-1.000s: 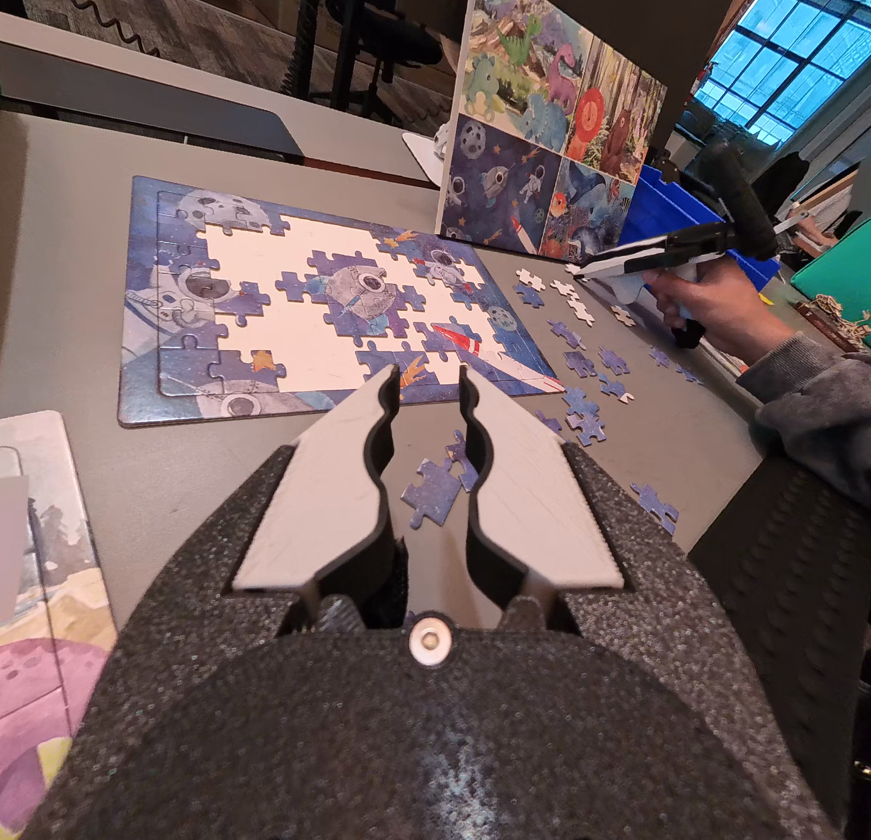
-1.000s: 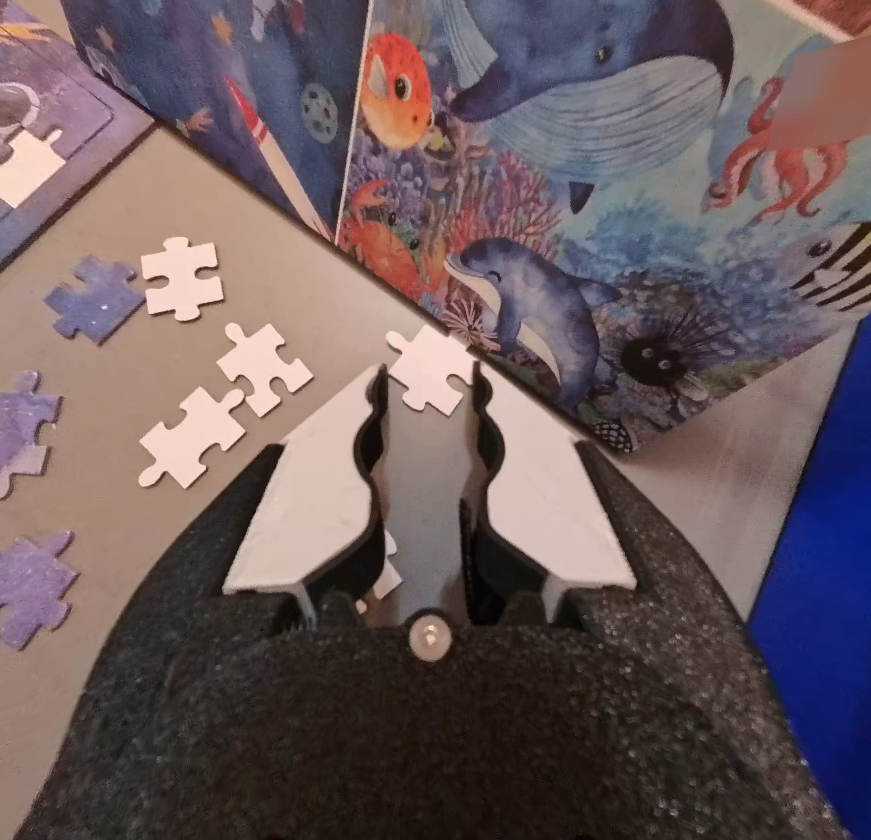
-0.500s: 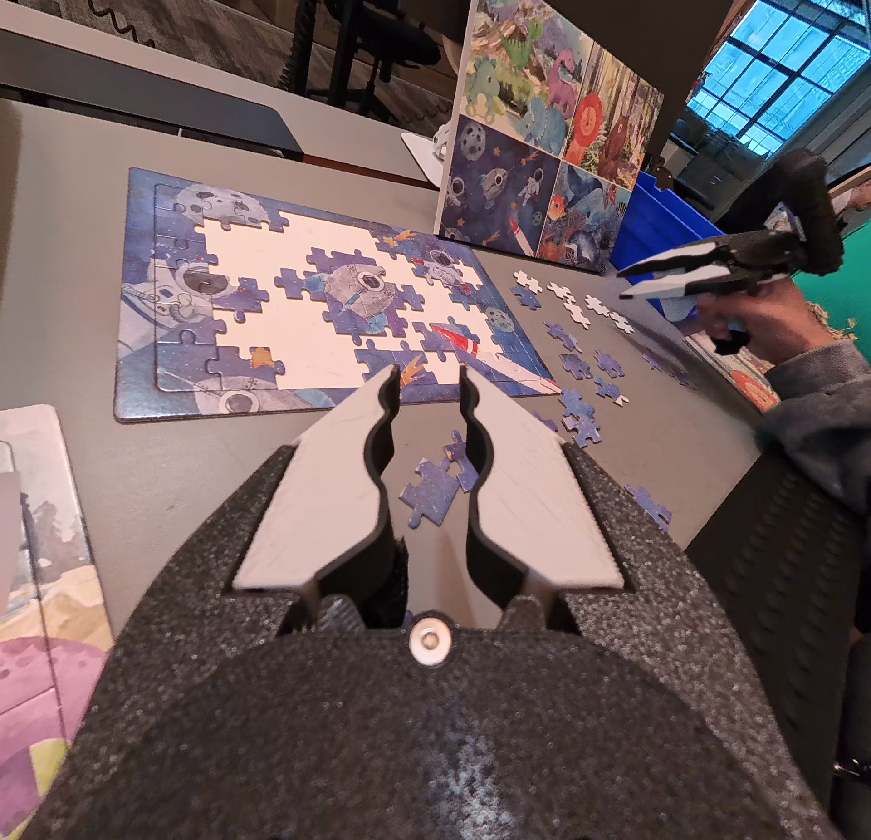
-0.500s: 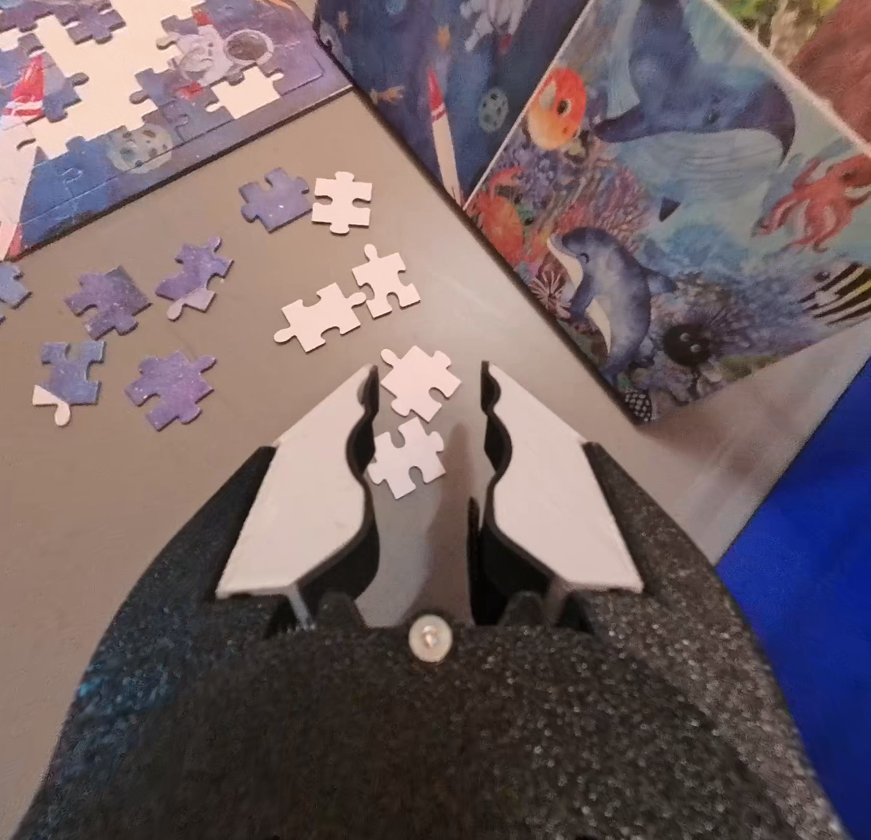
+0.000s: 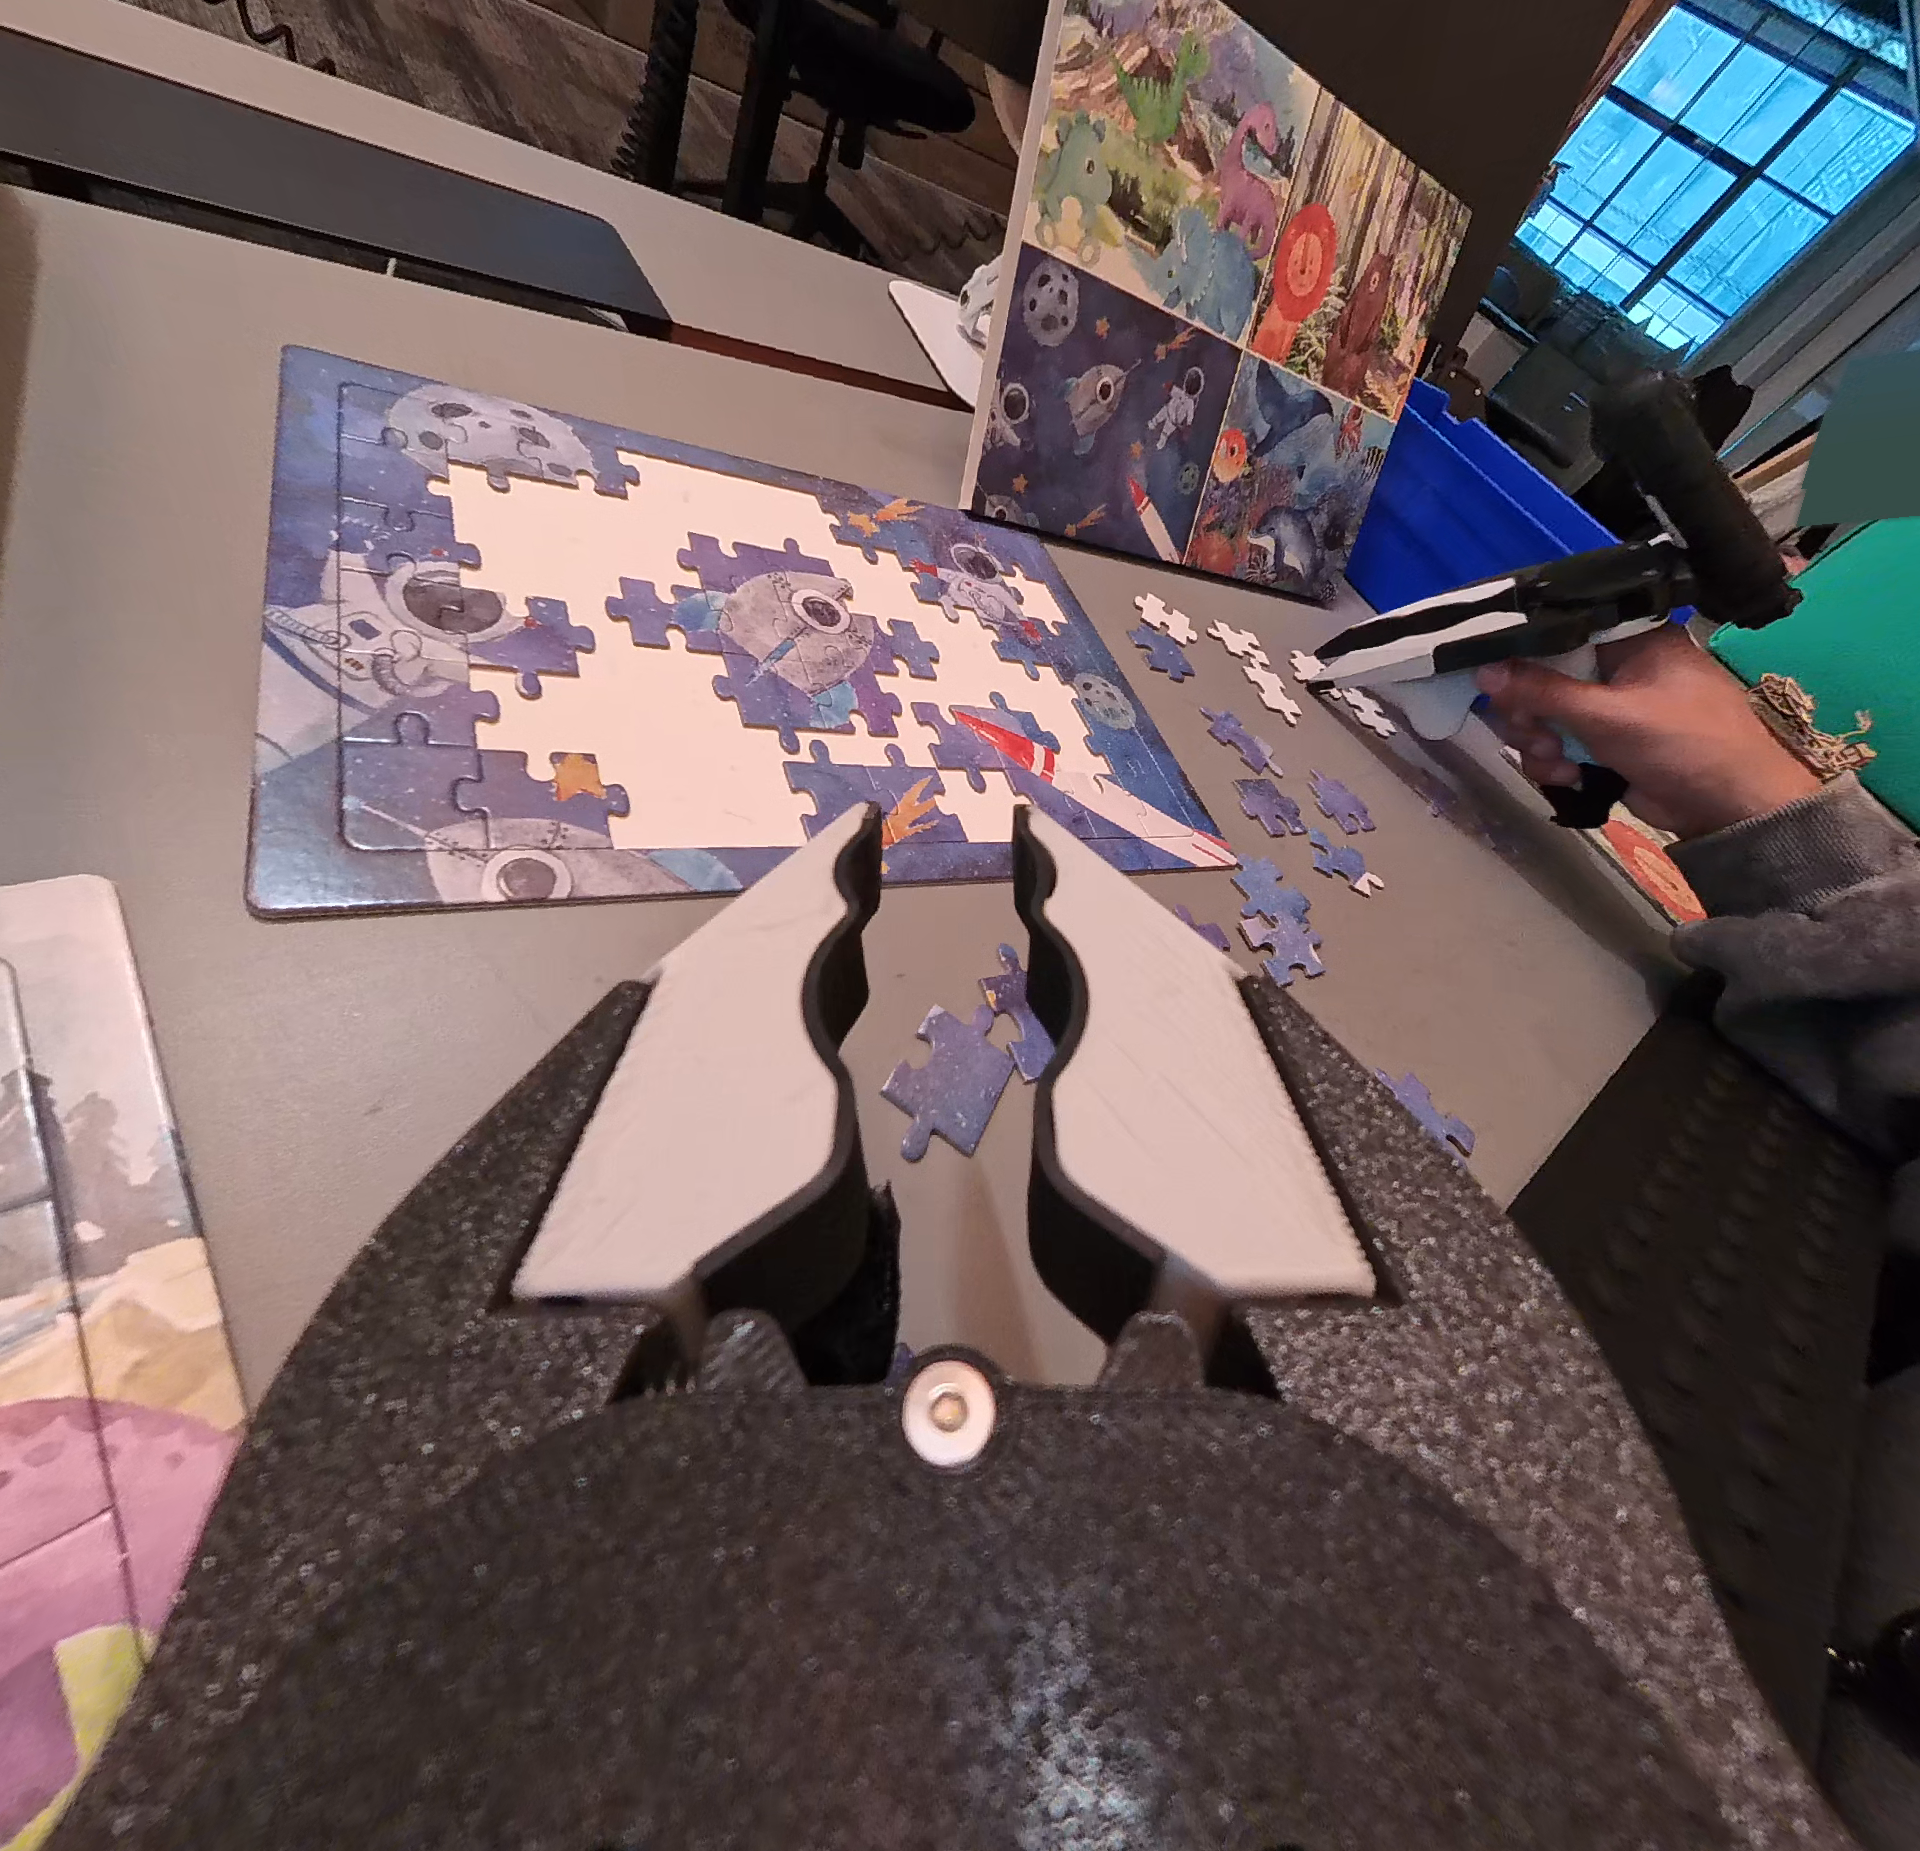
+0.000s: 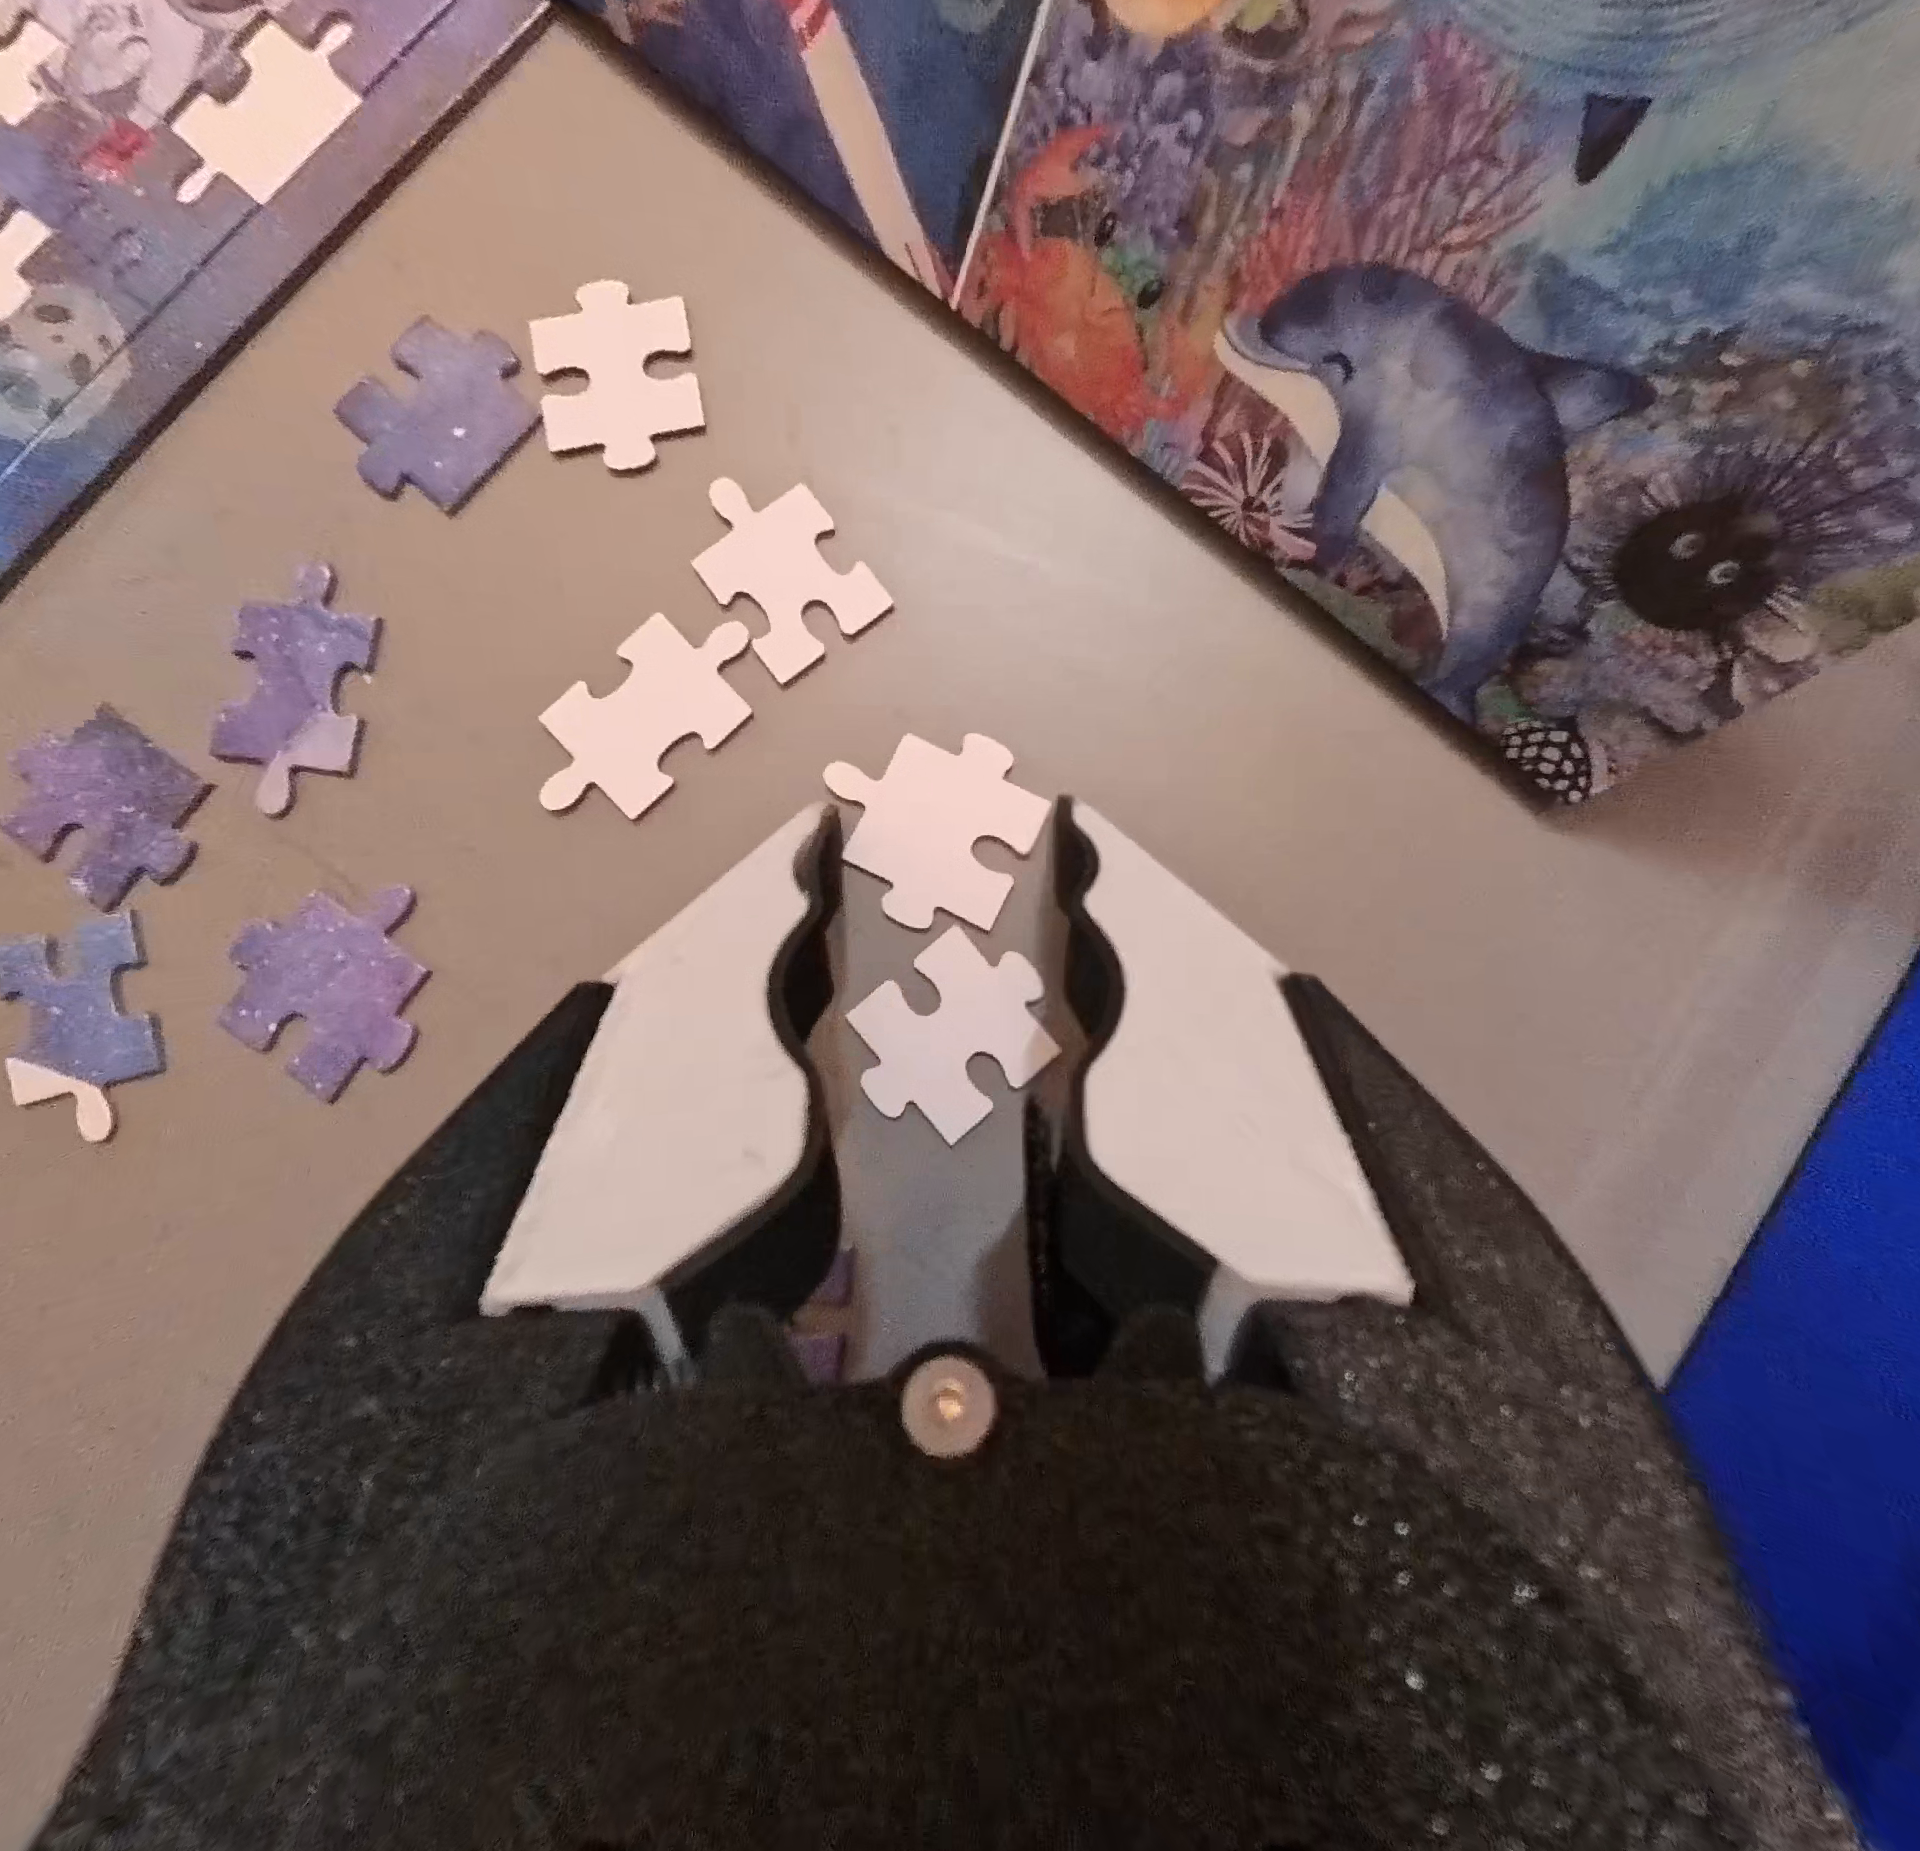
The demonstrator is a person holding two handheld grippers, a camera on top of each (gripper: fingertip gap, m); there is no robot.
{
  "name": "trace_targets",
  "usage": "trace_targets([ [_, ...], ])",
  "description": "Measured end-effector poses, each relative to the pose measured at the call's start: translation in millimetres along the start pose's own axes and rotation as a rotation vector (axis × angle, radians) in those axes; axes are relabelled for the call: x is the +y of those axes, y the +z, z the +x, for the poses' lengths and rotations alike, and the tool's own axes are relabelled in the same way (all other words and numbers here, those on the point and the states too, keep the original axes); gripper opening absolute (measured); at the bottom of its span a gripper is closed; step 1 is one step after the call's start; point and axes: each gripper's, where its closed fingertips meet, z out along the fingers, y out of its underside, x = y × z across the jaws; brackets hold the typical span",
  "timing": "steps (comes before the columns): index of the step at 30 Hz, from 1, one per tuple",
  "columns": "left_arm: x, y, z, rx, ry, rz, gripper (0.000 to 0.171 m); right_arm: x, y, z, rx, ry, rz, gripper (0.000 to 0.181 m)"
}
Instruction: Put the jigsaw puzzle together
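A space jigsaw board point(image 5: 303, 658) lies on the grey table, partly filled, with white gaps in its middle. My left gripper point(image 5: 945, 835) is open and empty, hovering before the board's near edge. A loose blue piece point(image 5: 951, 1079) lies on the table between its fingers. My right gripper point(image 6: 945, 812) is open, low over the table right of the board. Its tips straddle a white face-down piece point(image 6: 935, 835), and a second white piece point(image 6: 951, 1032) lies farther back between the fingers. The right gripper also shows in the left wrist view point(image 5: 1325, 663).
More white pieces point(image 6: 644, 715) and blue pieces point(image 6: 327, 991) lie scattered left of my right gripper. The upright picture box point(image 6: 1455, 347) stands just beyond, with a blue bin point(image 6: 1818, 1282) to the right. Another puzzle board point(image 5: 83, 1282) lies at the near left.
My right gripper pulled back and up from the box half a second ago, then came down again over the white pieces. My left gripper has stayed put and open.
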Motion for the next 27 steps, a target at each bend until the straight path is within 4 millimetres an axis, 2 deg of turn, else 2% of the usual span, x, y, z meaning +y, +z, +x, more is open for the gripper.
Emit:
trace_targets([
  [10, -1.0, -1.0, -0.3, 0.001, -0.003, 0.008, 0.024, -1.4, -2.2, 3.7, -0.107, 0.084, 0.029, 0.034],
  [14, -1.3, -1.1, 0.0, 0.002, 0.002, 0.012, 0.024, -13.4, -12.1, -8.3, -0.293, 0.215, 0.123, 0.035],
  [16, -1.4, -1.2, 0.3, 0.002, 0.003, 0.011, 0.025, -35.4, -33.2, -26.3, -0.499, 0.304, 0.248, 0.035],
  [19, -1.9, -1.3, 0.3, 0.004, 0.005, 0.013, 0.024, -77.1, -95.9, -62.2, -0.989, 0.447, 0.485, 0.034],
  [22, -2.6, -2.0, 1.3, 0.004, 0.014, 0.017, 0.024, -94.2, -150.1, -91.0, -1.405, 0.486, 0.587, 0.034],
  [24, -5.6, -3.6, 0.1, -0.015, 0.029, 0.033, 0.024, -100.0, -169.1, -104.0, -1.566, 0.491, 0.624, 0.034],
  [27, -9.2, -5.4, 1.4, -0.02, 0.047, 0.055, 0.024, -103.8, -182.6, -119.7, -1.748, 0.514, 0.622, 0.033],
])
